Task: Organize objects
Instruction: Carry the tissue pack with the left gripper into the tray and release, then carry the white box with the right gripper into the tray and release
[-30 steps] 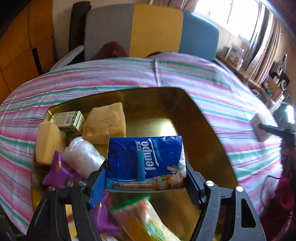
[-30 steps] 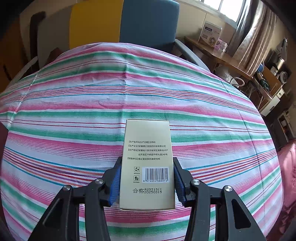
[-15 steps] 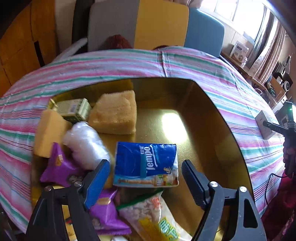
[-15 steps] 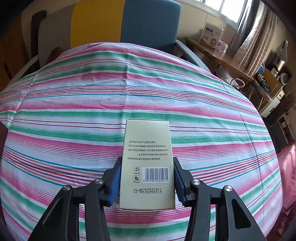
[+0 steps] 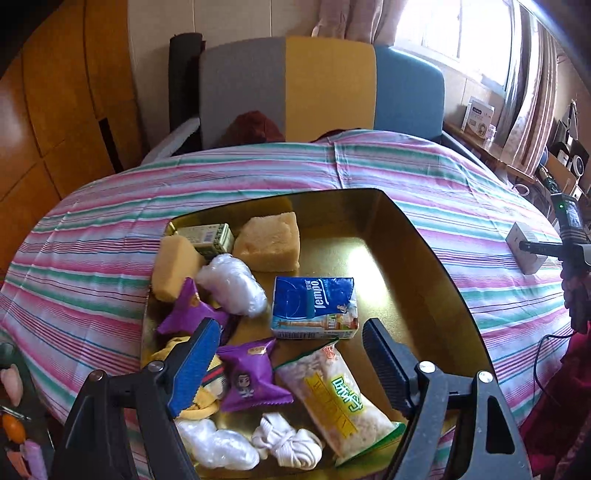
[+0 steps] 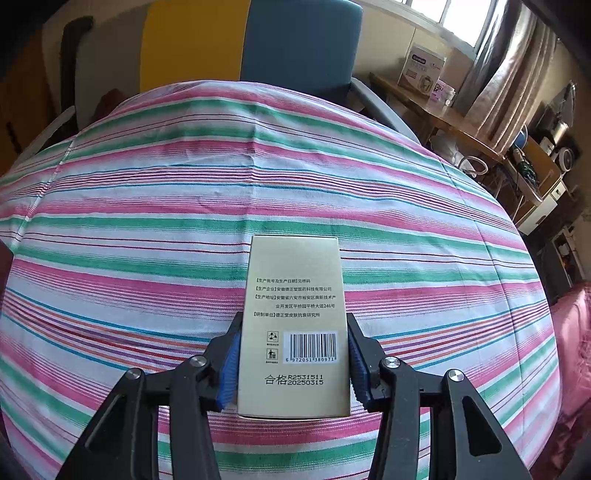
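Your left gripper (image 5: 291, 354) hangs open above the Tempo tissue pack (image 5: 314, 308) lying in the gold tray (image 5: 436, 266), while your right gripper (image 6: 293, 369) clamps the gold carton (image 6: 294, 325) (a careless swing could crush its thin walls).

Daylight was admitted through the window (image 5: 476, 33) at upper right, which was blown out. A bright glare patch was reflected off the gold tray (image 5: 354, 254). Strong fisheye bending and dark vignetting were seen at every edge.
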`<state>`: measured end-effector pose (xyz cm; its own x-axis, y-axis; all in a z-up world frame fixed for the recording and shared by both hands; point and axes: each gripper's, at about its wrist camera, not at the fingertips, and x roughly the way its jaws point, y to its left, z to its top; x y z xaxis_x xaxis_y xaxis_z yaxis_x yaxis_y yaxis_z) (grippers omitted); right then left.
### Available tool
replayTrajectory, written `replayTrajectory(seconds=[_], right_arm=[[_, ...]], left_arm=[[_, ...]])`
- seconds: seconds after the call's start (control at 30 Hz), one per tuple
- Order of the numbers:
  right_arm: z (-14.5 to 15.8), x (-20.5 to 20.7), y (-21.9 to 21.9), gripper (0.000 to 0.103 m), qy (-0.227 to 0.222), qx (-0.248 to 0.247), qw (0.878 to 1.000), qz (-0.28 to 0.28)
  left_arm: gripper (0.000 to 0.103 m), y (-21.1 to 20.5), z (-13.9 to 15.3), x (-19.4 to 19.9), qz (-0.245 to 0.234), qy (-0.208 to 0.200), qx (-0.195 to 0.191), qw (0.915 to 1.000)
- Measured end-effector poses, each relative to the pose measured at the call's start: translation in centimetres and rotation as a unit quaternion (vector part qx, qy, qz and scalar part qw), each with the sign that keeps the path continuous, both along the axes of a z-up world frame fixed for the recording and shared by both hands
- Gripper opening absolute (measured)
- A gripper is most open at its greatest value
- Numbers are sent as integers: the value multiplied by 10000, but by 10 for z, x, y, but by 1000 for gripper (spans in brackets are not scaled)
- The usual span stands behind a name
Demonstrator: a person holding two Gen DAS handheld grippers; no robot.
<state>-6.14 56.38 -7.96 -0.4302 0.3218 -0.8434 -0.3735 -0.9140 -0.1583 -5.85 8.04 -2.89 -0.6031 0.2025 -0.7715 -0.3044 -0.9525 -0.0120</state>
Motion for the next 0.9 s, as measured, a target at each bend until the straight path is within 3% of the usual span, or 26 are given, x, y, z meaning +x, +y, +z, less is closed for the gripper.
replayTrajectory(seconds=[0.23,0.57,0.73,0.9], right_arm=[[15,-1,-22,50,2,-41,10000,41],[56,-14,-107,50,398,-221,9958,797],[91,-24,-173,50,769,-444,9843,1523],[107,-38,-258,50,899,-672,9629,2455]], left_arm=[[81,-12,2,4,86,14,167,9998],[81,-26,1,10,102,-21,330,9994],[81,-35,0,13,173,-22,443,9989],[81,-49,2,15,264,-17,591,9979]])
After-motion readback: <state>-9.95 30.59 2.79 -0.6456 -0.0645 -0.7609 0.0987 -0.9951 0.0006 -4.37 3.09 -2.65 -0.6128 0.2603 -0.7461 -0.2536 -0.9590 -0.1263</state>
